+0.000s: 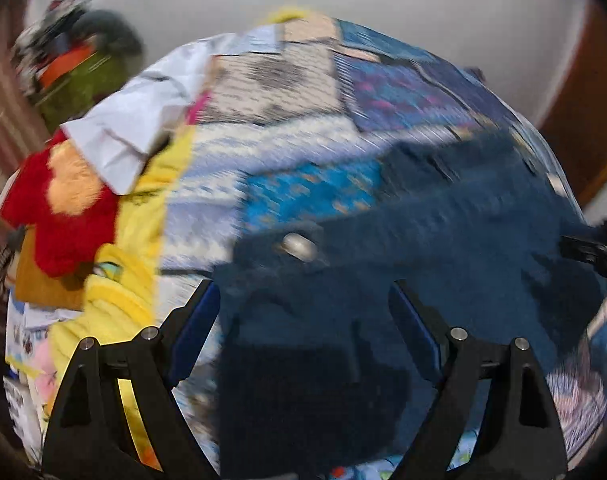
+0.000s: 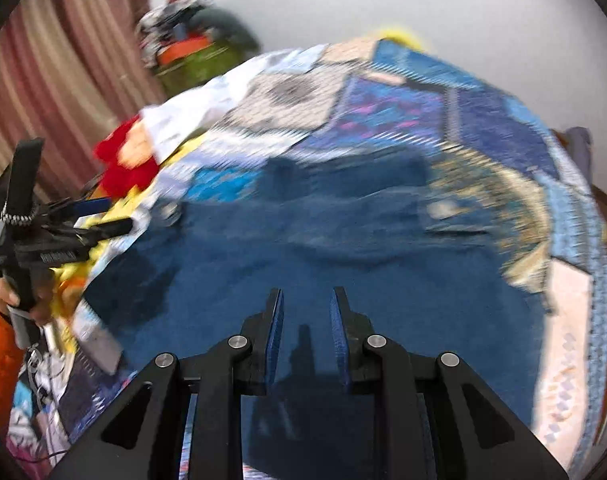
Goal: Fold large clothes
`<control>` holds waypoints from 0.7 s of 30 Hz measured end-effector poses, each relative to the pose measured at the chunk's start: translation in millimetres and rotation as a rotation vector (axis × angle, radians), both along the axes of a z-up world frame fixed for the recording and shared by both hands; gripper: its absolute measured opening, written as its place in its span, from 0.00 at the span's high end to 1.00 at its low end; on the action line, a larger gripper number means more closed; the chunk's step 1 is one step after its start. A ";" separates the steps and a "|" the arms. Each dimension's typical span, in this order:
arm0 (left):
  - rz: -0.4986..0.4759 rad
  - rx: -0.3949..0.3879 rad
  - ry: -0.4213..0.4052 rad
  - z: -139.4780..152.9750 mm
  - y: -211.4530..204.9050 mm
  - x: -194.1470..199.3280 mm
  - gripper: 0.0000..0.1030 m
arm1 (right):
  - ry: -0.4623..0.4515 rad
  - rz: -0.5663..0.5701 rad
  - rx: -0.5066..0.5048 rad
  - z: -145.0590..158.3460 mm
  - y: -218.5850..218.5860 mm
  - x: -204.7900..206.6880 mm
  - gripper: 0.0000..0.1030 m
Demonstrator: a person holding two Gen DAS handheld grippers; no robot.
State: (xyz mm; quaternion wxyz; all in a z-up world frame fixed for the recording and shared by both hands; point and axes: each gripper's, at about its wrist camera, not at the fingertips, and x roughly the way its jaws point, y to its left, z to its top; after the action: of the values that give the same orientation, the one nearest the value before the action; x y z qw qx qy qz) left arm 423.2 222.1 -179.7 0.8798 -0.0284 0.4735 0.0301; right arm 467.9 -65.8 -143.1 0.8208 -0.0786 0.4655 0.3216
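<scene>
Now | dark blue garment (image 2: 323, 248) spread on patchwork bedspread (image 2: 403, 96) of bed | left gripper (image 1: 303, 300) jaws wide apart, empty, garment under and ahead of them | right gripper (image 2: 306, 308) jaws parted a little, empty, above garment | red plush toy (image 1: 63, 208) and white cloth (image 1: 135, 128) beside garment | frames blurred

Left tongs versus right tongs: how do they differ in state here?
The left tongs are spread wide; the right tongs are narrowed to a slim gap. The left tongs frame a metal button; the right tongs face plain cloth. Both hover over the dark blue garment, gripping nothing.
</scene>
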 end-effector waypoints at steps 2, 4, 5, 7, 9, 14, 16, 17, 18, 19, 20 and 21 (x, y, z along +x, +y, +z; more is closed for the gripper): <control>-0.028 -0.012 0.012 -11.2 -14.7 -4.5 0.16 | 0.042 0.041 -0.018 -16.5 18.2 -9.2 0.81; -0.050 -0.028 0.058 -33.4 -27.4 -5.8 0.16 | 0.083 0.071 -0.058 -35.3 30.3 -14.8 0.81; -0.051 -0.024 0.081 -43.4 -31.5 -5.0 0.16 | 0.109 0.084 -0.097 -49.2 36.5 -16.7 0.81; -0.042 0.013 0.135 -67.9 -33.7 -3.8 0.16 | 0.088 0.088 -0.126 -63.0 38.2 -23.1 0.81; -0.031 0.047 0.145 -83.3 -29.7 -6.4 0.16 | 0.054 0.097 -0.113 -61.5 33.3 -28.0 0.81; -0.028 0.082 0.090 -82.2 -16.9 -25.5 0.16 | -0.040 0.140 -0.201 -59.2 9.7 -38.1 0.81; -0.039 0.152 0.085 -80.5 -16.4 -35.4 0.16 | -0.097 0.121 -0.256 -57.2 -2.6 -43.0 0.81; -0.041 0.173 0.083 -79.9 -14.9 -38.9 0.16 | -0.122 0.116 -0.275 -55.1 -8.5 -45.2 0.81; -0.040 0.187 0.080 -79.3 -12.3 -44.9 0.15 | -0.138 0.105 -0.280 -51.4 -15.8 -45.9 0.81; -0.034 0.192 0.079 -78.8 -8.7 -51.1 0.15 | -0.148 0.086 -0.291 -48.7 -23.5 -43.9 0.81; -0.027 0.190 0.076 -77.9 -6.1 -55.8 0.14 | -0.147 0.068 -0.287 -45.4 -34.8 -43.1 0.81; -0.012 0.176 0.067 -75.7 -1.2 -63.1 0.13 | -0.133 0.063 -0.263 -42.5 -43.9 -42.4 0.81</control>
State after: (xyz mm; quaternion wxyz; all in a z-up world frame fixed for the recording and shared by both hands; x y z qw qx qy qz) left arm 360.1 220.9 -255.4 0.8628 0.0530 0.4982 0.0675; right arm 425.5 -109.7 -185.6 0.8220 -0.2213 0.4453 0.2776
